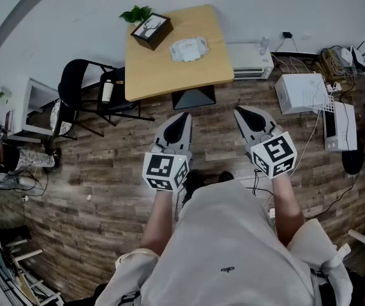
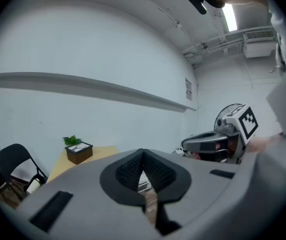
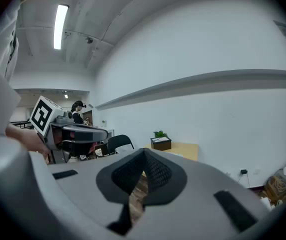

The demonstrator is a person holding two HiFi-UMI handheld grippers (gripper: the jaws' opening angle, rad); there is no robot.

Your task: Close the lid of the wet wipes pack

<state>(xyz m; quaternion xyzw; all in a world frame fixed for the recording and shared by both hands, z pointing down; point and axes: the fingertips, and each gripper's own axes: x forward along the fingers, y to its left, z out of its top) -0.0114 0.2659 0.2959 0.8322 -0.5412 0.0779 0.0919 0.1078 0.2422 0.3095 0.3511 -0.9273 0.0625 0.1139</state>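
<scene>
The wet wipes pack [image 1: 187,48], white and crumpled-looking, lies on the far half of a small wooden table [image 1: 163,75]; whether its lid is up is too small to tell. Both grippers hang over the wood floor, short of the table's near edge and well apart from the pack. My left gripper [image 1: 183,117] is shut with nothing in it, its tips pressed together [image 2: 143,156]. My right gripper [image 1: 240,113] is likewise shut and empty [image 3: 144,159]. Each gripper view shows the other gripper beside it, the right gripper [image 2: 218,141] and the left gripper [image 3: 78,131].
A dark box [image 1: 151,30] with a green plant behind it stands on the table's far left corner. A black chair [image 1: 80,88] stands left of the table. A white appliance [image 1: 251,59], a white box [image 1: 300,93] and cables lie on the floor to the right.
</scene>
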